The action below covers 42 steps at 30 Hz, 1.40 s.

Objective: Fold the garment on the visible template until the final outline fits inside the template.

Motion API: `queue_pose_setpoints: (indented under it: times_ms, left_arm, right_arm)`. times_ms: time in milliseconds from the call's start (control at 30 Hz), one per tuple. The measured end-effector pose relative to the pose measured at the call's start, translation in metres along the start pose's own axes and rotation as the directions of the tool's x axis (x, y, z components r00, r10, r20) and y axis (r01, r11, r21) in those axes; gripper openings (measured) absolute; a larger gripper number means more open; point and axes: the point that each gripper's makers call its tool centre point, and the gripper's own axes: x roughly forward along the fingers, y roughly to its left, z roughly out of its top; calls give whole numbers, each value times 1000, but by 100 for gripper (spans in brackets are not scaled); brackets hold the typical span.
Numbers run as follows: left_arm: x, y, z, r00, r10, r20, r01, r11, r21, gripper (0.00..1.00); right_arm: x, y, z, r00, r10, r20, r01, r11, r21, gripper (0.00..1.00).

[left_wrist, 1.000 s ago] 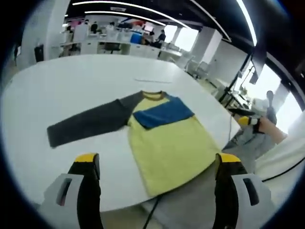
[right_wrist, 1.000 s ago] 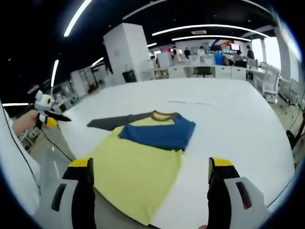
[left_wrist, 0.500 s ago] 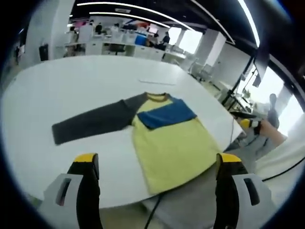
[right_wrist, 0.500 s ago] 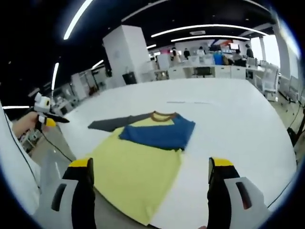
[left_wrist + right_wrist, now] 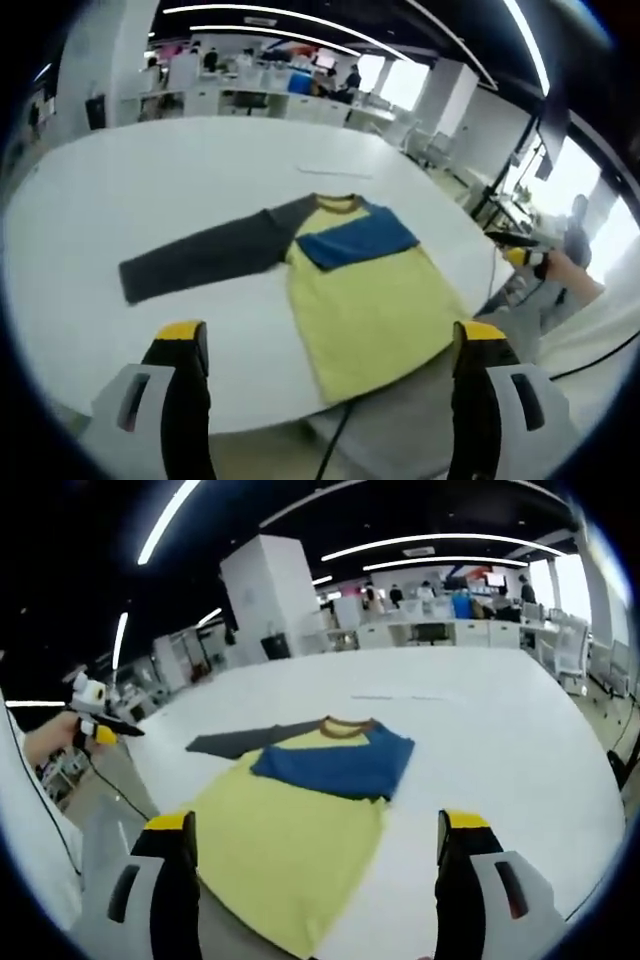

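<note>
A long-sleeved shirt (image 5: 365,300) lies flat on a white table (image 5: 150,190). Its body is yellow, with one blue sleeve (image 5: 355,240) folded across the chest and one dark grey sleeve (image 5: 205,255) stretched out to the side. My left gripper (image 5: 325,385) hovers open off the table's near edge, nothing between its jaws. In the right gripper view the same shirt (image 5: 290,825) lies with its hem toward me, and my right gripper (image 5: 312,865) is open and held short of the hem. The left gripper (image 5: 95,720), in a hand, shows at the far left there.
A thin line marked on the table (image 5: 335,172) lies beyond the collar. A person's hand with the other gripper (image 5: 530,258) shows at the right of the left gripper view. Desks, chairs and people fill the office behind. A cable (image 5: 335,445) hangs below the table edge.
Both views have shifted slightly as the hands moved. The shirt lies as before, and both grippers stay open.
</note>
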Motion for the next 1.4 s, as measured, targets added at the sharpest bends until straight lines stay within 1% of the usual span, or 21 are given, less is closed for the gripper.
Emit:
queue_pose_setpoints:
  times_ms: [133,233,333,400,467,633,800,967,1000,1133,1200,1233,1267,1333,1400]
  left_arm:
    - [0,4,6,1000,6,0,-6,1000,10,98]
    - [-1,5,12,1000,9,2,-9,1000,17,98]
    - [-4,12,22,1000,22,9,-22,999,32,97]
    - [-6,15,25,1000,26,12,-27,999,36,97]
    - [-8,23,32,999,43,15,-44,998,43,97]
    - [-11,43,44,997,76,29,-77,996,34,97]
    - [-11,60,52,995,93,32,-94,995,28,97]
    - [-4,87,57,993,110,43,-110,994,0,96]
    - [0,96,56,992,116,45,-116,993,-14,96]
    - [12,119,53,990,134,43,-131,990,-56,94]
    - [17,131,54,987,145,72,-138,986,-89,90]
    - [20,138,56,985,145,94,-133,984,-120,87]
    - [22,142,57,984,145,104,-131,982,-137,87]
    - [26,153,57,983,149,108,-131,978,-161,86]
    - [29,161,57,982,153,107,-134,976,-169,85]
  right_arm:
    - [-1,-3,-6,1000,-6,-27,7,1000,10,99]
    - [-4,-8,-4,1000,-19,-20,20,1000,13,99]
    - [-5,-13,-1,999,-36,-9,37,999,19,99]
    - [-5,-15,-1,999,-41,-8,41,999,19,98]
    - [-5,-17,-4,999,-44,-20,45,998,38,98]
    - [-3,-19,-7,998,-48,-28,49,998,45,98]
    - [1,-25,-2,997,-67,-28,68,997,44,99]
    - [9,-30,1,997,-72,-33,74,996,48,98]
    - [11,-30,0,997,-71,-41,73,996,45,98]
    - [19,-34,-1,996,-71,-62,74,996,40,98]
    - [23,-37,-1,995,-78,-66,81,996,46,98]
    - [25,-38,0,995,-79,-66,83,995,48,98]
    - [26,-37,0,995,-80,-67,84,995,49,98]
    - [29,-39,1,994,-86,-66,90,995,52,99]
    - [33,-42,0,994,-91,-69,95,993,63,98]
